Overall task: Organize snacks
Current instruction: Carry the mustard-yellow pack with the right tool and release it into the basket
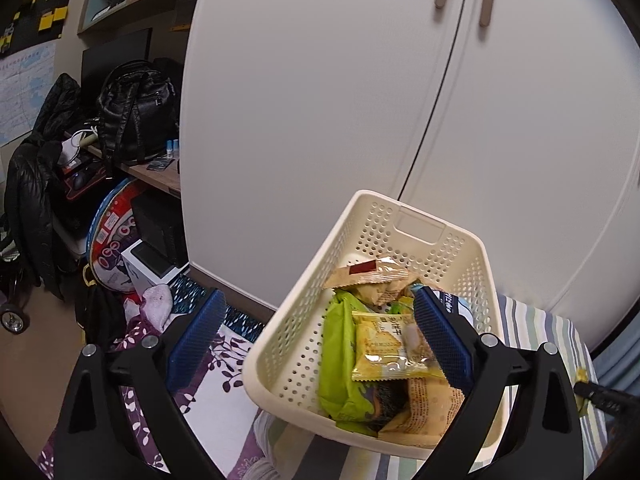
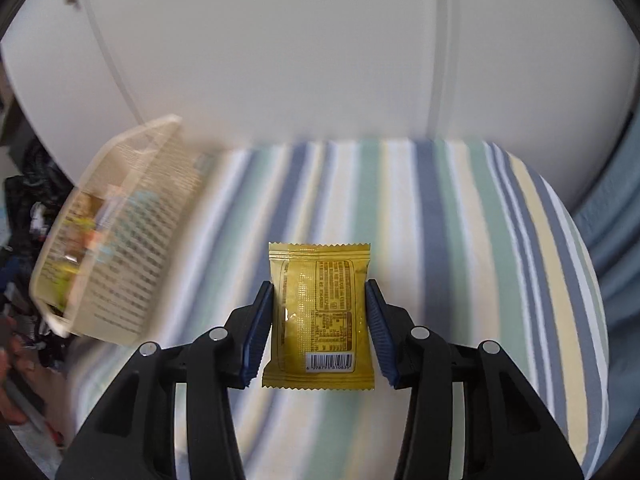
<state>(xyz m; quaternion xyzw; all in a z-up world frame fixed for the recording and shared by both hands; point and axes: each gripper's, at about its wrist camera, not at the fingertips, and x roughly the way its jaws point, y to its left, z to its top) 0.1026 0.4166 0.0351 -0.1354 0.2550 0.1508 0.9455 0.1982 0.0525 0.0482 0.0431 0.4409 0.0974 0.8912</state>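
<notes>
A cream perforated basket [image 1: 296, 344] rests on the striped bedding [image 1: 536, 336]. It holds several snack packets, among them a green one [image 1: 340, 360], a yellow one [image 1: 384, 344] and a tan one [image 1: 368, 272]. My left gripper [image 1: 320, 304] is open wide over the basket's near left wall, one finger outside it and one above the snacks. In the right wrist view my right gripper [image 2: 318, 288] is shut on a gold snack packet [image 2: 320, 304], barcode side up, held above the striped bedding [image 2: 460, 240]. The basket [image 2: 120, 216] appears blurred at the left.
White wardrobe doors [image 1: 360, 100] stand right behind the bed. A purple floral cloth [image 1: 216, 392] lies left of the basket. Further left are a desk with a black backpack [image 1: 136, 112], dark jackets [image 1: 36, 184] and floor clutter. A hand [image 2: 10, 364] shows at the lower left.
</notes>
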